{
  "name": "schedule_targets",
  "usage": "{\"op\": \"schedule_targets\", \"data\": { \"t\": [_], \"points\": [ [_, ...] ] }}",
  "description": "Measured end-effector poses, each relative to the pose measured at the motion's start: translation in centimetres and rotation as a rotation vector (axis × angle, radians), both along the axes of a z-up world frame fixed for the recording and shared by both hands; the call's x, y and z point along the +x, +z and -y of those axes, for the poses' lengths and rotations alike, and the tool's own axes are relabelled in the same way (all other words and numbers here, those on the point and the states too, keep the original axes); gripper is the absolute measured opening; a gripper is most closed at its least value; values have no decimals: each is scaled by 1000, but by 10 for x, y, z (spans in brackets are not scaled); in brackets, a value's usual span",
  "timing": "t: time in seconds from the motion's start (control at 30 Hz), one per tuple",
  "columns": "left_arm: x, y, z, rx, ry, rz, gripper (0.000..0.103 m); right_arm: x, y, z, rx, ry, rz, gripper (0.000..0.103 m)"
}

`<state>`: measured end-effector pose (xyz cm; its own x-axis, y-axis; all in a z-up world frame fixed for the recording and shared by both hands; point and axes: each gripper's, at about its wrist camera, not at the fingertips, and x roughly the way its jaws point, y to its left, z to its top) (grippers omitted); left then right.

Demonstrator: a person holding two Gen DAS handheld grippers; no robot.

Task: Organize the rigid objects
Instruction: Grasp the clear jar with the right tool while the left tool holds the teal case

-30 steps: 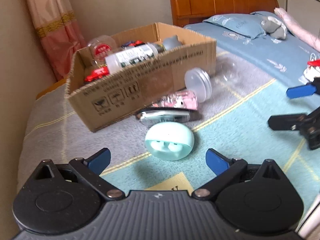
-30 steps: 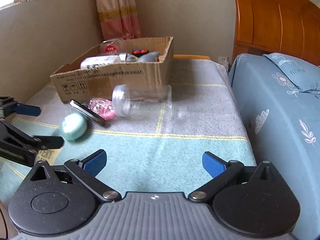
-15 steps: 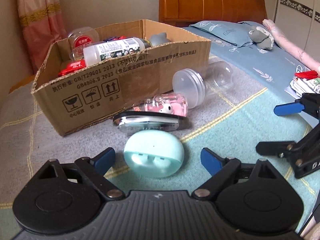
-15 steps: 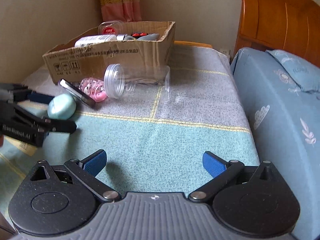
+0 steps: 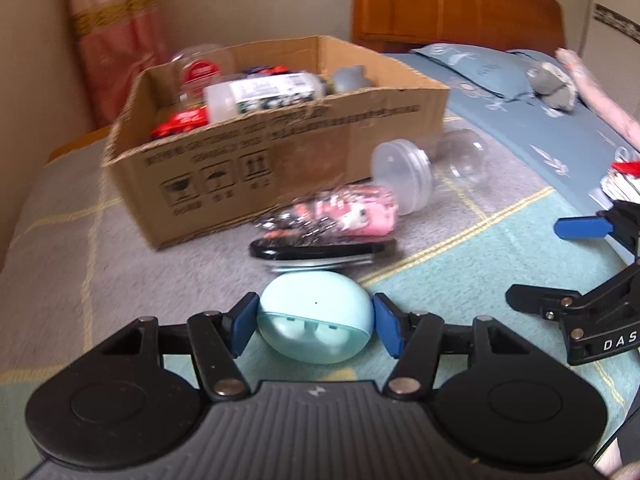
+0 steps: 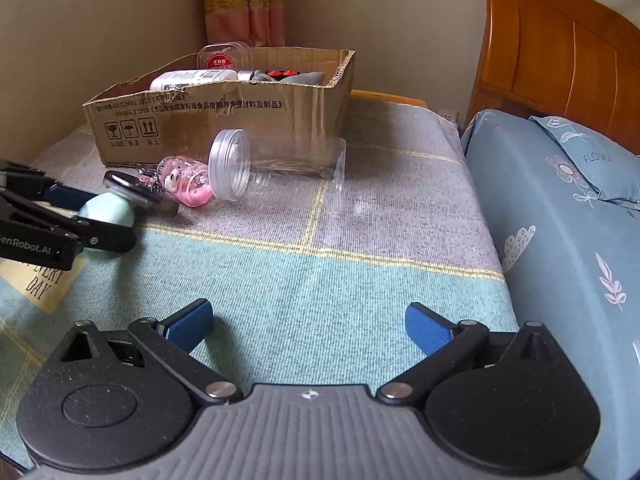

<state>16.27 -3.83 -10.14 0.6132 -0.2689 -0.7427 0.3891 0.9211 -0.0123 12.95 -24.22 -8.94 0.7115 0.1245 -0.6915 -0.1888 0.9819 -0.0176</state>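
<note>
Closing my left hand-held gripper [image 5: 315, 326] on the round mint case [image 5: 315, 322], I see the blue pads right at its sides. The case sits on the blanket [image 5: 60, 264], just in front of a black flat thing [image 5: 320, 249] and near the cardboard box [image 5: 280, 152]. It is smooth and round, so it could pop out.

From the right view, my right hand-held gripper [image 6: 309, 326] is spread wide with nothing in it. The clear jar [image 6: 276, 164] lies on its side and could roll if bumped.
</note>
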Motion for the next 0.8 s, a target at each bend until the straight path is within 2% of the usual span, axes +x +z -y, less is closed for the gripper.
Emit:
{"op": "schedule_targets", "data": {
  "t": [0.27,0.43,0.47,0.57,0.8],
  "points": [
    [-5,1,-37,0,197,-17,61,6,1,-2,-3,0,-16,103],
    [-9,-1,-50,-8,227,-5,62,15,6,-3,15,1,-40,103],
    [-10,-1,-51,-10,225,-3,65,17,9,-2,37,2,-33,103],
    [-10,-3,-54,-21,235,-12,83,27,22,-2,88,8,-2,103],
    [-10,-8,-57,-34,226,0,95,63,39,-20,92,-1,41,103]
  ]
}}
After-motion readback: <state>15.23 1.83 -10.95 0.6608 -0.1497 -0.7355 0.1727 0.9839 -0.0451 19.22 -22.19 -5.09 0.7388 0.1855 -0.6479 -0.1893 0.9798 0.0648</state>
